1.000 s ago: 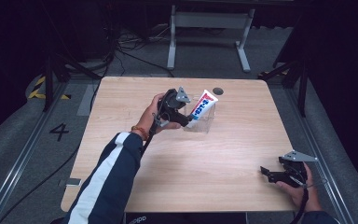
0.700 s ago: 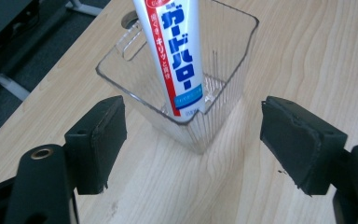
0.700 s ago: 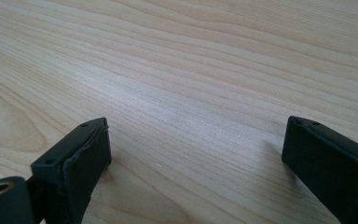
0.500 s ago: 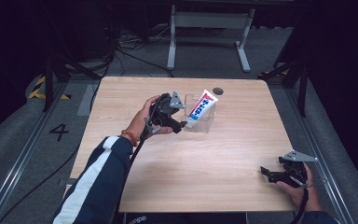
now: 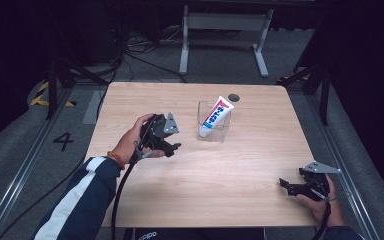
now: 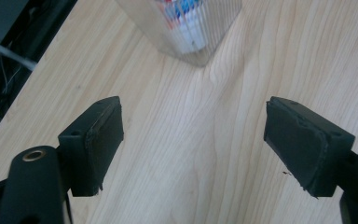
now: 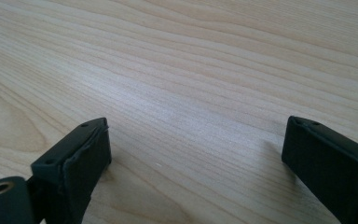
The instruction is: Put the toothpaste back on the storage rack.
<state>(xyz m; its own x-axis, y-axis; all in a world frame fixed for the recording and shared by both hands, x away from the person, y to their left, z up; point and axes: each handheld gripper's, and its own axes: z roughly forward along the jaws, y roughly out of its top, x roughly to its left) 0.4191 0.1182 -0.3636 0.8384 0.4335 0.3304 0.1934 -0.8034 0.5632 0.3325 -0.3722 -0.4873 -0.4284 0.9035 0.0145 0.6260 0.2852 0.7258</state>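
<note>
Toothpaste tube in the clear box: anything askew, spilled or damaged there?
Nothing spilled or damaged. The tube leans at a slant in the clear box, its top poking over the rim, cap end down. The box stands upright on the table. The left gripper is apart from it, jaws empty.

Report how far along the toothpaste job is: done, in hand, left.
Done: the toothpaste tube stands tilted in the clear container on the table. In hand: nothing; the left gripper has backed away from the container, its jaws having just been opening with nothing between them. The right gripper rests open near the table's edge. Left: nothing visible.
</note>
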